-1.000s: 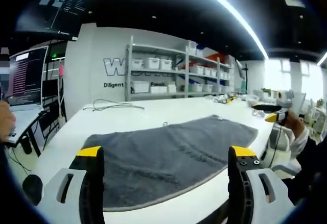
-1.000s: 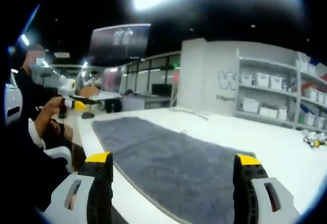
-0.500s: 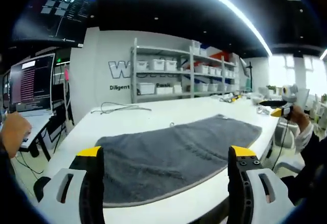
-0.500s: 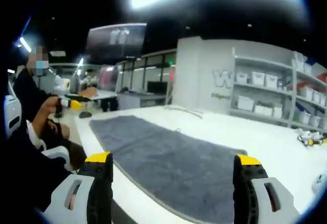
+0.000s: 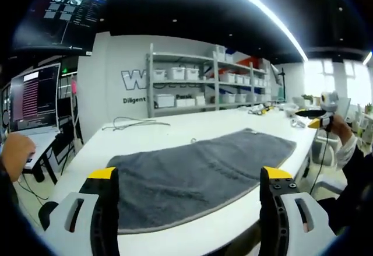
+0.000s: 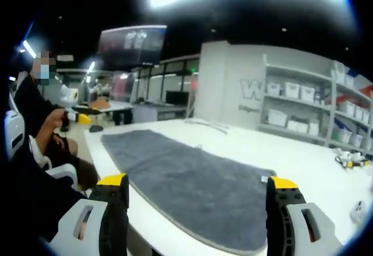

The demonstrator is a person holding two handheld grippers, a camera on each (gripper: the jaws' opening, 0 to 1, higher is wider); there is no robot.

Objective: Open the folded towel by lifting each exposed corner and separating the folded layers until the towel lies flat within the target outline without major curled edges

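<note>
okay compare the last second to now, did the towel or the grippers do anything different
Nothing visibly changed on the table. The gray towel lies spread on the white table as before, and both the left gripper and right gripper stay open, above it, holding nothing. The views shifted slightly because the cameras moved.

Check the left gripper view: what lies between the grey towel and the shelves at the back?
Mostly bare white table, with a thin loose cable lying on it. The towel is spread nearer the camera; the shelves stand beyond the table's far edge.
</note>
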